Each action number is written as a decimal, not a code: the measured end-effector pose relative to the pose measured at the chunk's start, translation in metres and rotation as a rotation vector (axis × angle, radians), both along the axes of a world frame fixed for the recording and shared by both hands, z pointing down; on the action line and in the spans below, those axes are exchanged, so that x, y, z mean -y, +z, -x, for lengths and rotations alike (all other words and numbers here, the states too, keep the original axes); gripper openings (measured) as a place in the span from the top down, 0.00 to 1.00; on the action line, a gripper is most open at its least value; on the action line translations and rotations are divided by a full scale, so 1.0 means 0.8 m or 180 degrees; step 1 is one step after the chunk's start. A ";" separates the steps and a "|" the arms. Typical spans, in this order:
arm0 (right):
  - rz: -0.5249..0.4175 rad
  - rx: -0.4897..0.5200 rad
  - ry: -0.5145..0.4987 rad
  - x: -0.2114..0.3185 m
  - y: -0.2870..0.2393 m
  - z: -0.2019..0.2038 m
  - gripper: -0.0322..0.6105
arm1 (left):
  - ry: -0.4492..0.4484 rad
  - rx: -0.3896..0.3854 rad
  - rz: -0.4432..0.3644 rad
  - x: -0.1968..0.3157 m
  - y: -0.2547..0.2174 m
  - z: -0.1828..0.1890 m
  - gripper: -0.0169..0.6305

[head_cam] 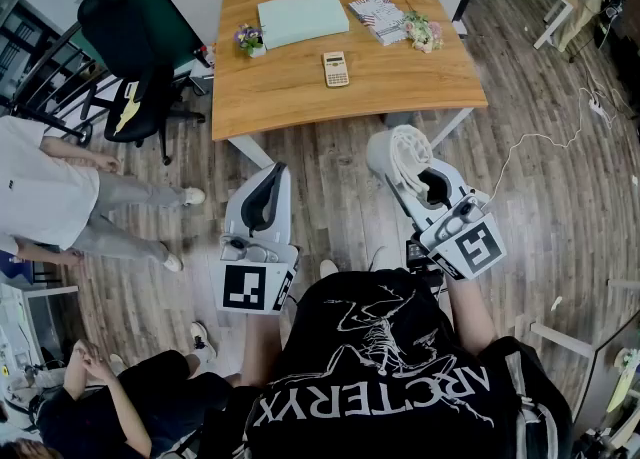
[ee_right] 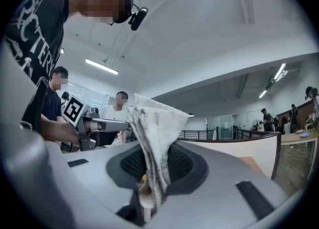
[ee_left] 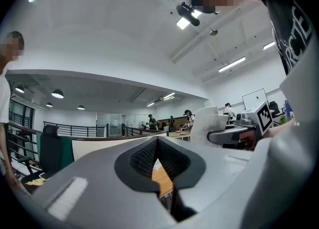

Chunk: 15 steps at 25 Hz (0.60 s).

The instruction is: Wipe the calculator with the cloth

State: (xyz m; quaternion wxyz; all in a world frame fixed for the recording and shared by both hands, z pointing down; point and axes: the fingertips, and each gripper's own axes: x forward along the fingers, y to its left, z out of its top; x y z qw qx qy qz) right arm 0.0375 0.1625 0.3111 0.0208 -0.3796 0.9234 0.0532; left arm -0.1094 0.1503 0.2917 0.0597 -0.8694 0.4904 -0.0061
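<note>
**Readable markings.** The operator's black shirt carries the white print "ARC'TERYX", which reads upside down in the head view. Each gripper view catches only part of that lettering. Each gripper carries a marker cube with black-and-white square codes, the left cube and the right cube. The print on the calculator is too small to read.

**Gripper pose.** Both grippers are held low in front of the operator, over the wood floor and short of the bench. Both point towards 12 o'clock.
- The left gripper sits at 7 o'clock of frame centre. Its jaws are closed at the tips with nothing between them.
- The right gripper sits at 4 o'clock of frame centre and is tilted towards 11 o'clock. Its jaws are clamped on the cloth.

**Task items.** The calculator lies flat near the middle of the bench, at 12 o'clock and well apart from both grippers. A pale green board lies at its 11 o'clock. A patterned booklet lies at its 1 o'clock.

**View differences.**
- The right gripper view shows the cloth as a folded white fabric standing up out of the right gripper. The left gripper appears at 9 o'clock.
- The left gripper view shows a sliver of bench wood through the gap below the tips of the left gripper. The right gripper appears at 3 o'clock.
- Only the head view shows the calculator.
</note>
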 end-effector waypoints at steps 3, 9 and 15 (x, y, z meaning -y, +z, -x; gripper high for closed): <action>0.0013 0.0004 0.0028 0.001 0.002 -0.003 0.81 | 0.0000 0.0016 -0.0005 0.001 -0.001 0.000 0.96; 0.0034 0.0019 0.0067 0.004 0.003 -0.008 0.81 | -0.0007 0.0028 -0.0007 0.004 -0.003 -0.002 0.96; -0.0021 0.0110 0.0091 0.001 -0.003 -0.010 0.81 | -0.0010 0.0072 -0.0032 0.002 -0.004 -0.002 0.96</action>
